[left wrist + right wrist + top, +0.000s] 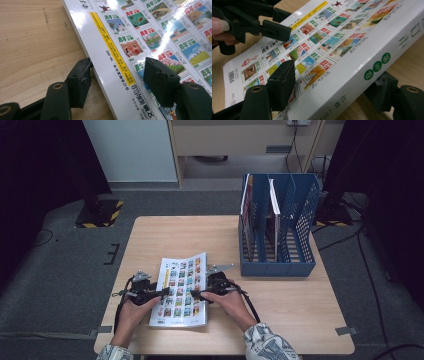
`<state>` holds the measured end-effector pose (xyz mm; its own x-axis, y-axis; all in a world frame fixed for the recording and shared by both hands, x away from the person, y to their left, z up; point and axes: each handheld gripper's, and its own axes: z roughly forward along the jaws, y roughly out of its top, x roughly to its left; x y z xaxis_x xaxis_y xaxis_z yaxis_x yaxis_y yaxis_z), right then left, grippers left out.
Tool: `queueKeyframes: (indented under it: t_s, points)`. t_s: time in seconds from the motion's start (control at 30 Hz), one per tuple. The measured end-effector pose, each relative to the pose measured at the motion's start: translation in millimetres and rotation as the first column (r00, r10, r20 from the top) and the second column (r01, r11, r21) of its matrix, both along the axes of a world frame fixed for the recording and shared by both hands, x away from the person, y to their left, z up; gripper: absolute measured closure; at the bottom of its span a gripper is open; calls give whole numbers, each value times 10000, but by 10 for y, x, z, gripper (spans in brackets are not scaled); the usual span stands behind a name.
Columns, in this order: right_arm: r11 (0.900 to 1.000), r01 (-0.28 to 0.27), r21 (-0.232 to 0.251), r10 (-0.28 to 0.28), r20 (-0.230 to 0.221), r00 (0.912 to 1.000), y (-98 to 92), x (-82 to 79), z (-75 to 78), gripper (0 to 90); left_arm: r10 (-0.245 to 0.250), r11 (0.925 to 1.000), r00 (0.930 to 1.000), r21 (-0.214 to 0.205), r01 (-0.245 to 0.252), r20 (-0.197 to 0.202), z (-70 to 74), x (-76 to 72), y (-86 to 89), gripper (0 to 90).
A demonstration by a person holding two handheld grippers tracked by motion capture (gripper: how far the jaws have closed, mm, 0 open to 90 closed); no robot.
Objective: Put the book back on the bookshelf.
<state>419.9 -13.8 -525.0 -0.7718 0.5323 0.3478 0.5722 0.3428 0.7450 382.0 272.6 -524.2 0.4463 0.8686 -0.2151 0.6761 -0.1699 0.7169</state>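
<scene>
A thick book [182, 290] lies back cover up on the wooden table [290, 305], its cover printed with rows of small colour pictures. My left gripper [161, 293] is at the book's left edge. In the left gripper view it [117, 66] stands open, one jaw against the page edge on the table and the other over the cover [140, 37]. My right gripper [196, 295] is at the spine side. In the right gripper view it [335, 75] is shut on the book [332, 45], one jaw on the cover and the other under the white spine. The left gripper [278, 21] shows at the top left there.
A blue file rack [280, 265] stands at the table's far right, with a thin book [273, 205] upright in a middle slot and another [246, 195] in the leftmost slot. Bare wood lies between the book and the rack. Beyond the table are grey floor and stands.
</scene>
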Motion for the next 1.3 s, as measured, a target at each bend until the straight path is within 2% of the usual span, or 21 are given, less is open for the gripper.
queueKeyframes:
  t_s: [0.23,0.43,0.67,0.77,1.07,1.3]
  points:
    - [9996,-223,-189,226,170,9996,50,55,143,312,-258,9996,9996,-82,259,92,-14,2,-31,375]
    - [9981,-303,-529,313,168,9994,124,98,256,317,-363,9993,9990,-73,366,277,-39,-11,-68,301]
    - [9949,-404,-924,403,-20,9992,213,157,273,316,-375,9991,9986,-198,382,381,-59,-22,-63,298]
    - [9961,-323,-826,310,-165,9994,223,173,289,316,-366,9991,9986,-211,375,393,-61,-23,-65,295]
    - [9926,-405,-1149,391,-142,9991,277,275,380,316,-358,9991,9982,-200,368,479,-65,-32,-82,290]
    - [9944,-175,-1046,141,-331,9994,277,338,339,311,-303,9994,9986,-122,309,427,-57,-34,-103,292]
